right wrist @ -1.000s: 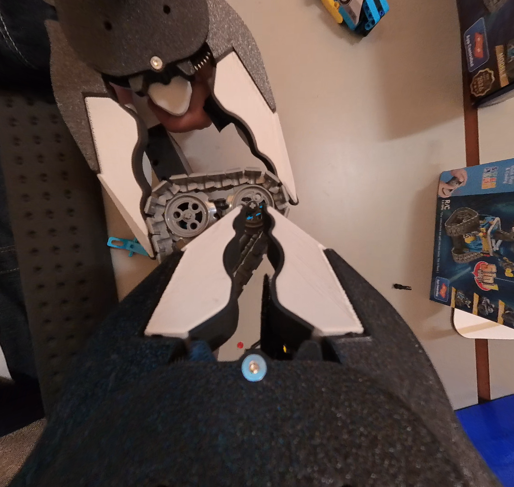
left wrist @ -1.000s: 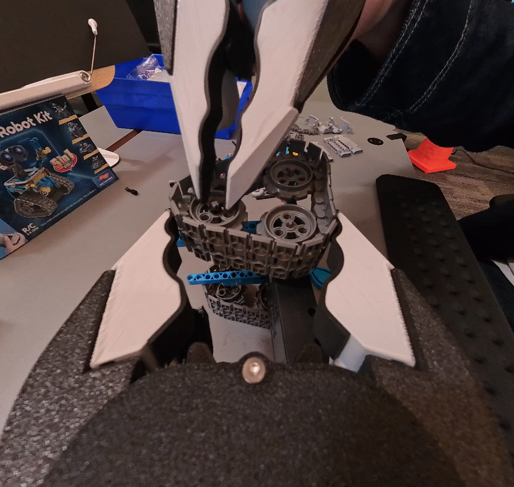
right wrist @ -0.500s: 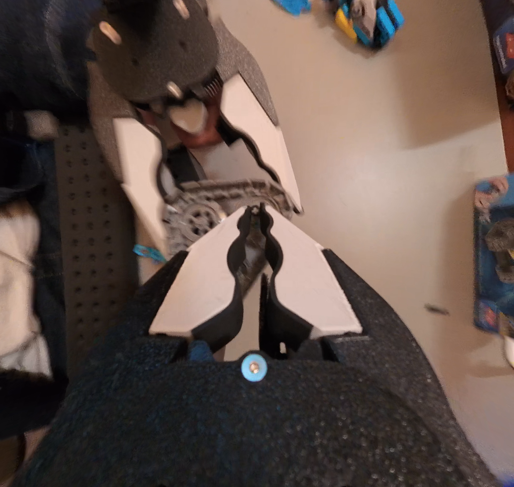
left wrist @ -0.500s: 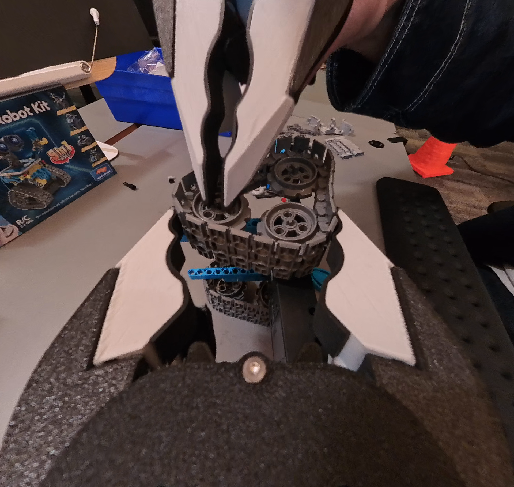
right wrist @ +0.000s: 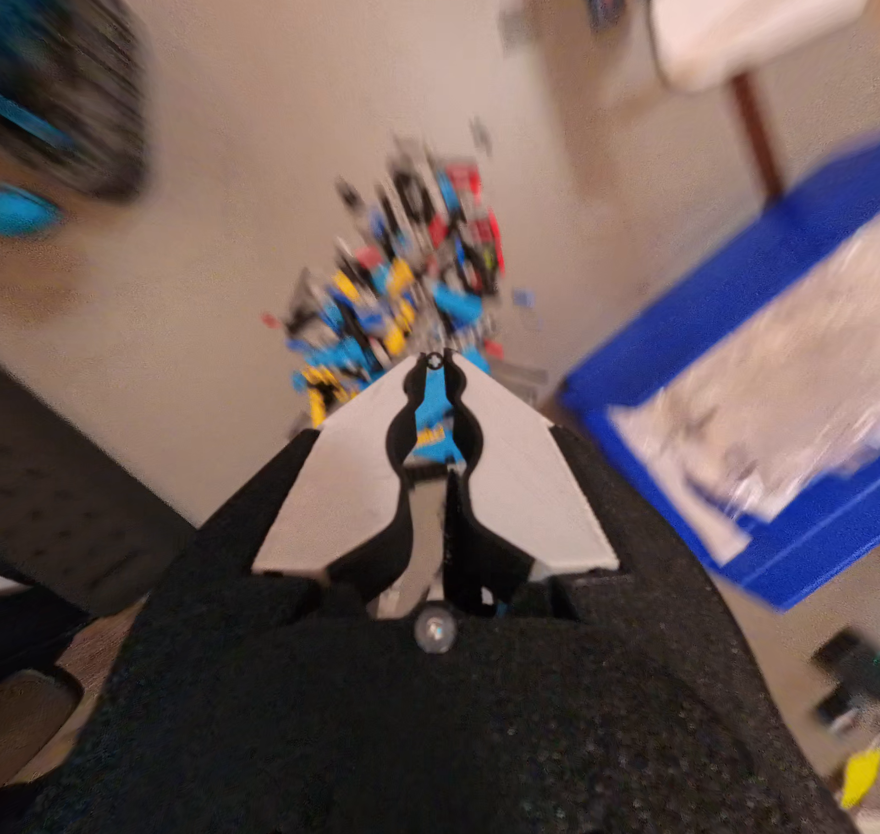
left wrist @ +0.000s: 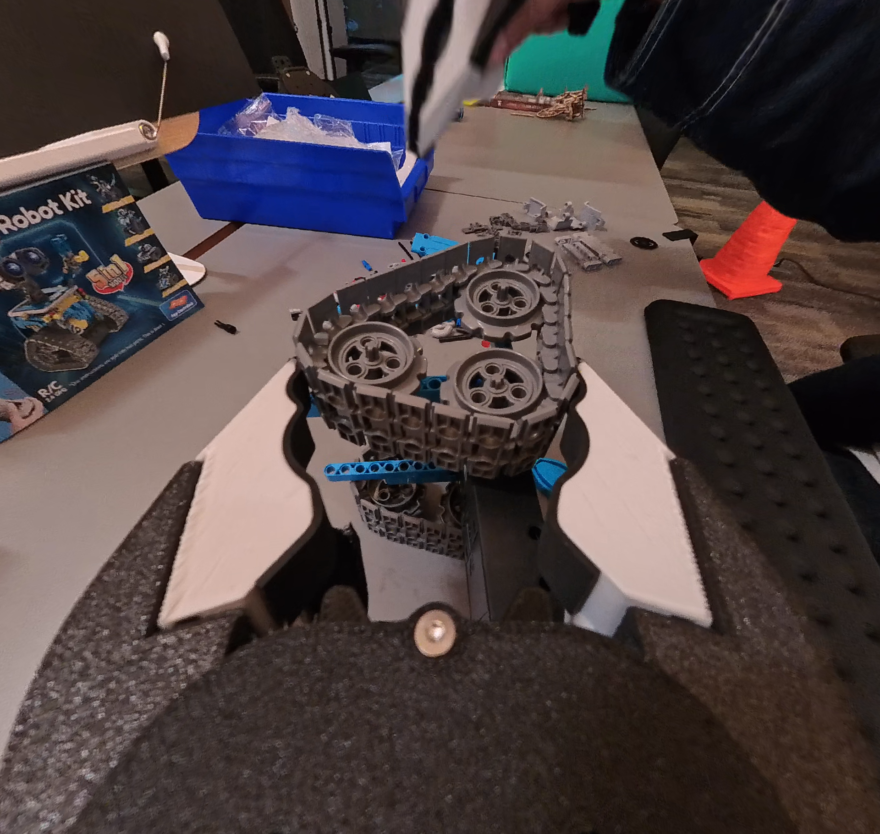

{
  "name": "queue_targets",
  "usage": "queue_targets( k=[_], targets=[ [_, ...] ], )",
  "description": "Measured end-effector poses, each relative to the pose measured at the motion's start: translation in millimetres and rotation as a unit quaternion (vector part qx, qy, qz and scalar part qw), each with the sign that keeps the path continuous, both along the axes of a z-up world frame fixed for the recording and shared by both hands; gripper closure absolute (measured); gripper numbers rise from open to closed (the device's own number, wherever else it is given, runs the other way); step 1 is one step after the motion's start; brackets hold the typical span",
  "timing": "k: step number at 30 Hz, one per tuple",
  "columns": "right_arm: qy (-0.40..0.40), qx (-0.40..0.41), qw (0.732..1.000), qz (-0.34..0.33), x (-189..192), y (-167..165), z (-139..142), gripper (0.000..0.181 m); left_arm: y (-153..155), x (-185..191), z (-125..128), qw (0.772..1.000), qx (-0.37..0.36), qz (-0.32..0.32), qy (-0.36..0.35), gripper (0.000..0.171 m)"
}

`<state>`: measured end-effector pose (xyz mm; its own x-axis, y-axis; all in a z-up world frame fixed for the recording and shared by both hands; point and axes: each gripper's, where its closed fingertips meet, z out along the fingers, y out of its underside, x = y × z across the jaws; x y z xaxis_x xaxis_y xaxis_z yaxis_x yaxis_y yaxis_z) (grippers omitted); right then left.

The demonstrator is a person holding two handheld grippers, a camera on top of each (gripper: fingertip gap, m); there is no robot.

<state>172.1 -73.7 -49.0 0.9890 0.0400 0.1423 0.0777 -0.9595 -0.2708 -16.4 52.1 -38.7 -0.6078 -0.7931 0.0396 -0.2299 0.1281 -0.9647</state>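
the left gripper (left wrist: pixel 434 385) clamps the ridged grey tracked wheel assembly (left wrist: pixel 435 368) above the smooth grey table (left wrist: pixel 119 454), open room leftward, while the right gripper (right wrist: pixel 434 361), nearly closed, pinches a tiny black cross-holed bushing (right wrist: pixel 434 361) over blurred bricks (right wrist: pixel 405 287).

Right gripper (right wrist: pixel 434 359) pinching small bushing (right wrist: pixel 434 361)

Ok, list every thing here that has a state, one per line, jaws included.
left gripper: jaws spread, clamped on the tracked model's sides.
tracked model: held on its side, track fitted round three wheels.
right gripper: jaws nearly shut on a small black ring-shaped piece.
blue bin: open-topped, holding clear plastic bags.
kit box: lying on the table.
orange cone: upright on the floor.
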Motion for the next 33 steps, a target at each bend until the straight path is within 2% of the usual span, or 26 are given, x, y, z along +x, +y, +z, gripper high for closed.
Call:
queue_targets(
  k=[3, 5, 10, 13, 16, 18, 19, 21, 23, 25, 28, 31, 33],
  targets=[
    [0.026, -0.034, 0.996, -0.077, 31.1, -67.6, -66.1, 0.176, -1.6, 0.5, 0.3, 1.000, 0.006, 0.001, -0.001, 0.065],
    [0.023, -0.001, 0.995, -0.095, 39.6, -85.4, -86.9, 0.176, -2.3, 0.3, 0.2, 1.000, 0.008, 0.000, -0.002, 0.065],
    [0.059, 0.060, 0.989, -0.125, 41.9, -100.3, -98.8, 0.169, -3.2, 0.2, -0.3, 1.000, -0.003, -0.005, -0.003, 0.064],
    [0.076, 0.090, 0.985, -0.129, 44.3, -96.5, -86.4, 0.163, -4.0, 0.2, -0.3, 1.000, -0.006, -0.007, -0.006, 0.063],
    [0.077, 0.136, 0.981, -0.119, 39.5, -78.0, -56.0, 0.161, -3.7, 0.7, -0.5, 1.000, -0.007, -0.004, -0.007, 0.062],
    [0.093, 0.202, 0.972, -0.077, 9.6, -41.2, -20.2, 0.158, -4.1, 1.0, -1.5, 1.000, 0.003, 0.000, -0.010, 0.062],
    [0.111, 0.254, 0.960, -0.036, -18.4, -14.9, 4.0, 0.158, -3.7, 1.6, -3.6, 1.000, 0.015, 0.004, -0.010, 0.062],
    [0.186, 0.344, 0.919, 0.047, -90.7, 33.3, 52.7, 0.158, -3.1, 2.6, -8.8, 0.999, 0.041, 0.010, -0.007, 0.061],
    [0.225, 0.353, 0.902, 0.109, -147.2, 65.9, 75.0, 0.155, -5.4, 2.5, -11.7, 0.999, 0.048, 0.008, -0.003, 0.062],
    [0.208, 0.313, 0.912, 0.164, -179.2, 89.4, 72.8, 0.154, -8.0, 2.1, -11.6, 0.999, 0.041, 0.002, -0.004, 0.062],
    [0.202, 0.225, 0.924, 0.235, -206.6, 110.5, 56.6, 0.154, -8.2, 2.2, -11.5, 0.999, 0.038, 0.001, -0.003, 0.063],
    [0.150, 0.137, 0.939, 0.279, -207.3, 122.5, 37.5, 0.154, -8.4, 2.3, -11.5, 0.999, 0.038, 0.000, -0.003, 0.063],
    [0.144, 0.082, 0.936, 0.310, -211.5, 122.0, 28.9, 0.154, -8.6, 2.2, -11.4, 0.999, 0.039, -0.002, -0.003, 0.063]
  ],
)
